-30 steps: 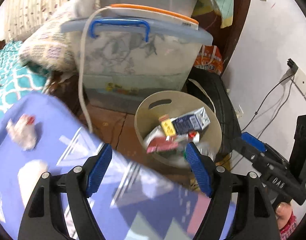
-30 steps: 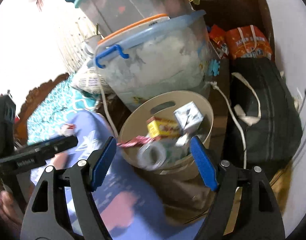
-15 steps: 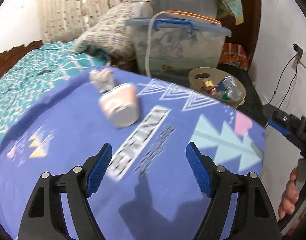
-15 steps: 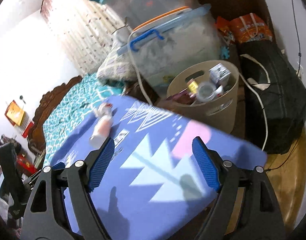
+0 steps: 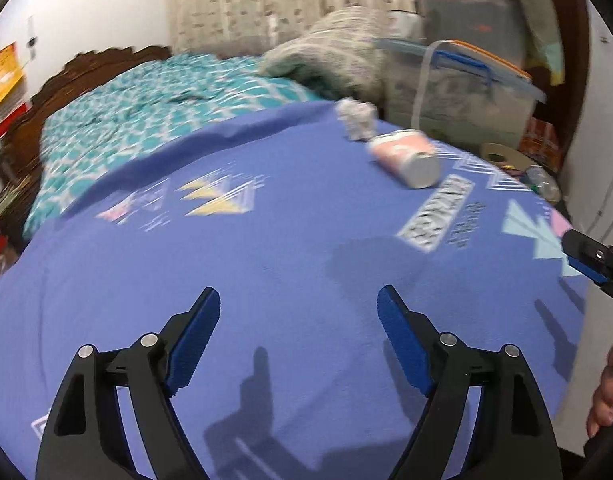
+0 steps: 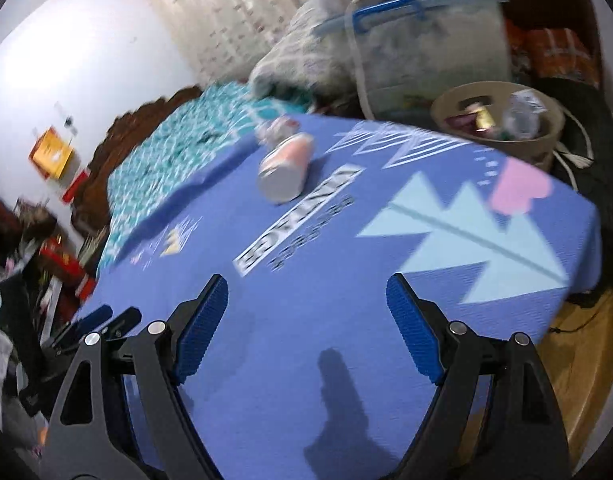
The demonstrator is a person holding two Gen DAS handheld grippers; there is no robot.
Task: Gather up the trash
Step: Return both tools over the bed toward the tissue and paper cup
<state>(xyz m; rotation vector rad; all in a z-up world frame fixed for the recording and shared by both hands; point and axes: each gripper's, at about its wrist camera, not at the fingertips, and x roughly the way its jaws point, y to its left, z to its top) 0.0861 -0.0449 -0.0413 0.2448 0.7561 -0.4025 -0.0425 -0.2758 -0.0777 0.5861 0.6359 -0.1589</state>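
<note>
Both grippers hang over the blue cover with nothing between the fingers: the left gripper is opening, the right gripper wide apart. The can lies on its side beside crumpled paper, well ahead; approach across its barrel, then carry it to the bin.

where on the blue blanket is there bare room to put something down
The near half of the blue blanket, from the jaws up to the printed lettering, is bare. Far edge is crowded: a cup on its side and crumpled paper lie close together. Beyond the corner, the bin is nearly full.
</note>
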